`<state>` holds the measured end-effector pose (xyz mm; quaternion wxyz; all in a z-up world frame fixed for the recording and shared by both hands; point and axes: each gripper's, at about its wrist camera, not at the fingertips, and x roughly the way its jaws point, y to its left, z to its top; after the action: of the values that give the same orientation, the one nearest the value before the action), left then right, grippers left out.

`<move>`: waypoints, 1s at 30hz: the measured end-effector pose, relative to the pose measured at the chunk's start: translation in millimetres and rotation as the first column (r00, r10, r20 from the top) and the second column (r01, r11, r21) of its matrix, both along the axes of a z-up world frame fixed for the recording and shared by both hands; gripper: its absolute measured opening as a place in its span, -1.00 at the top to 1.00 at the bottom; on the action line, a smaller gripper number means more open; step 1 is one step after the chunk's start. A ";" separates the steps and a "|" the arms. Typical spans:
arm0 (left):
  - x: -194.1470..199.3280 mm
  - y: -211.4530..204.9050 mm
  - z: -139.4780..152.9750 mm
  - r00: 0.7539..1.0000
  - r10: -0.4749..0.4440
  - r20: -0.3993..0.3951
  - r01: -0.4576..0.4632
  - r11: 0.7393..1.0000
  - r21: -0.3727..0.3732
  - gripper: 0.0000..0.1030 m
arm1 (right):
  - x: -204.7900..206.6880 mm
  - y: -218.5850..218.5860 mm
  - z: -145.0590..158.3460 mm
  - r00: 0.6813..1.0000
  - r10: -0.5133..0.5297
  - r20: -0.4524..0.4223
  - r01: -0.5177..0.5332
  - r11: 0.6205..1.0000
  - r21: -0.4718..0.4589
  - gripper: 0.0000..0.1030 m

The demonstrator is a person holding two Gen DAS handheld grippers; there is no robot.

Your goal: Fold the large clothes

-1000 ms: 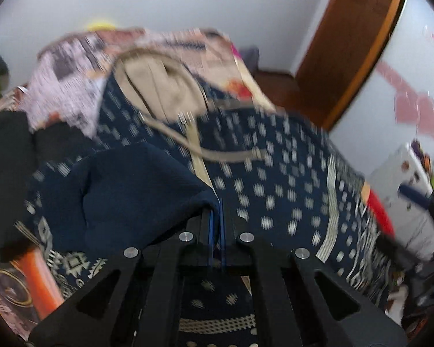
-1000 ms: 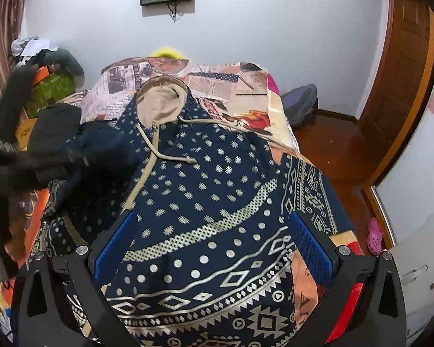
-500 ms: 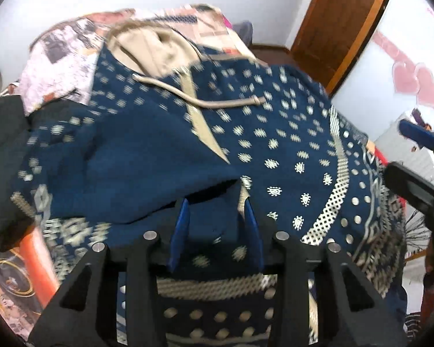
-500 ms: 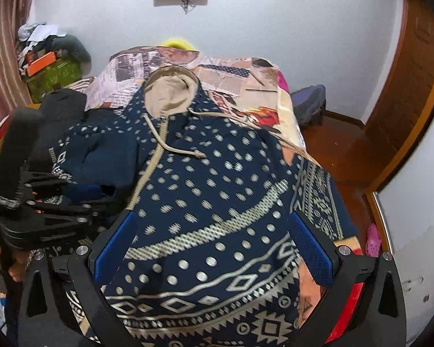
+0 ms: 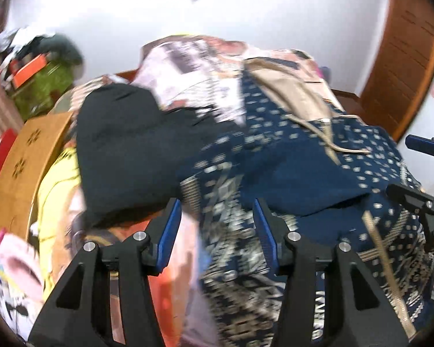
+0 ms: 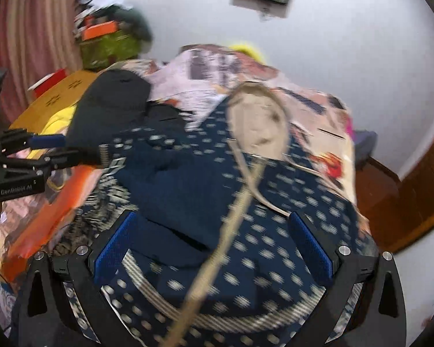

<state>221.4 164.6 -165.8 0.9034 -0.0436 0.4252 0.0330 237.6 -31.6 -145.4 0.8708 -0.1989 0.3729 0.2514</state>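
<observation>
Right gripper (image 6: 214, 245) stands with its 2 blue pads (image 6: 114, 245) wide apart above the navy patterned hoodie (image 6: 275, 202), nothing pinched between them. The hoodie lies on a printed bedspread (image 6: 211, 66), beige hood (image 6: 260, 121) towards the wall, 1 sleeve (image 6: 173, 185) folded across the chest. Left gripper (image 6: 49, 149) enters at the left edge (jaws parted, holding nothing), beside a black garment (image 6: 110, 107). Frame is motion-blurred.
</observation>
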 end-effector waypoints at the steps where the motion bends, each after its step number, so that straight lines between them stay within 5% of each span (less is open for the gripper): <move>1: -0.8 5.1 -4.4 1.000 0.015 -0.008 -0.015 1.000 -0.001 0.02 | 1.3 9.6 -4.1 1.000 0.025 -0.015 -0.025 1.000 0.000 -1.00; 13: -5.2 34.4 -61.0 0.990 0.069 -0.123 -0.081 0.992 -0.092 0.02 | 32.9 101.3 -78.6 0.964 0.153 -0.215 -0.180 0.978 -0.109 -0.80; 22: 12.3 12.7 -102.0 0.976 0.010 -0.216 -0.039 0.991 -0.127 0.02 | 49.2 107.0 -111.7 0.945 0.115 -0.305 -0.154 0.982 -0.106 -0.09; 24: 13.9 8.9 -108.6 0.973 0.007 -0.229 -0.035 0.992 -0.117 0.02 | 49.3 105.4 -111.1 0.949 0.114 -0.293 -0.150 0.983 -0.106 0.14; 26: 13.8 7.3 -111.0 0.973 0.017 -0.228 -0.042 0.993 -0.109 -0.02 | 49.5 103.3 -107.3 0.954 0.101 -0.281 -0.135 0.985 -0.104 0.61; 30: 12.3 6.4 -112.4 0.975 0.036 -0.219 -0.055 0.995 -0.084 -0.07 | 55.0 87.0 -93.7 0.948 0.083 -0.307 -0.093 0.995 -0.019 0.80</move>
<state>233.7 170.9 -278.2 0.8476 -0.0901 0.5215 0.0390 292.6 55.4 -239.1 0.7870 -0.1887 0.4980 0.3115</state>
